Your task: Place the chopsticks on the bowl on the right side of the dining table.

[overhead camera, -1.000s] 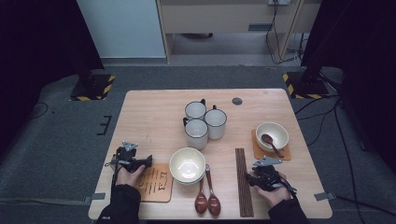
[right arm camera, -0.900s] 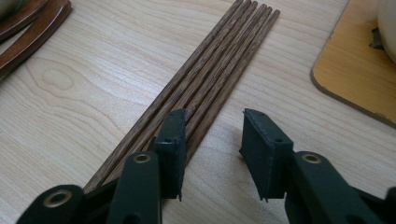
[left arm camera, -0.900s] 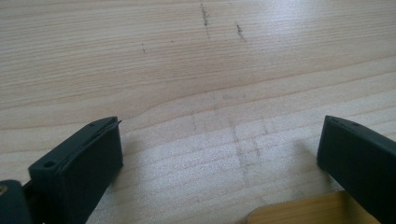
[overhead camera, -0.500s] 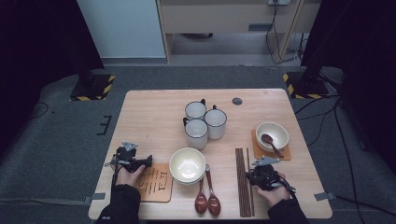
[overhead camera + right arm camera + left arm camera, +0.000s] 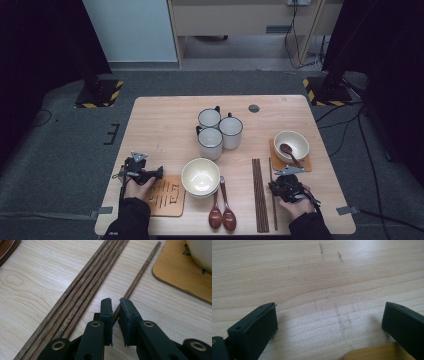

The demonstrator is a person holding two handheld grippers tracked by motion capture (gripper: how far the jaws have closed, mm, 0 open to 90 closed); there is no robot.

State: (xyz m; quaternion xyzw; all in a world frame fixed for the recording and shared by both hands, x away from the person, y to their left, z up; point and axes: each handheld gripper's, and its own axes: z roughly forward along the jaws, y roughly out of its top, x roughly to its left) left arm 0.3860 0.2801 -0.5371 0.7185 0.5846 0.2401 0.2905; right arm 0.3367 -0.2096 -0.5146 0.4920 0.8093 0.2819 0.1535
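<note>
Dark floor surrounds the table [image 5: 165, 120], laid near its front edge. By the front right corner the right gripper [image 5: 115, 302] has just been closing its jaws onto a lone chopstick [image 5: 140, 272], apart from the bundle [image 5: 82, 290]; it seems pinched, so the pickup looks underway, and a steady lift should follow. The left gripper [image 5: 329, 315] rests wide open, holding nothing, near the front left corner. A spoon [image 5: 289, 152] sits in the right bowl [image 5: 300, 140]; the middle bowl [image 5: 200, 176] looks empty.
</note>
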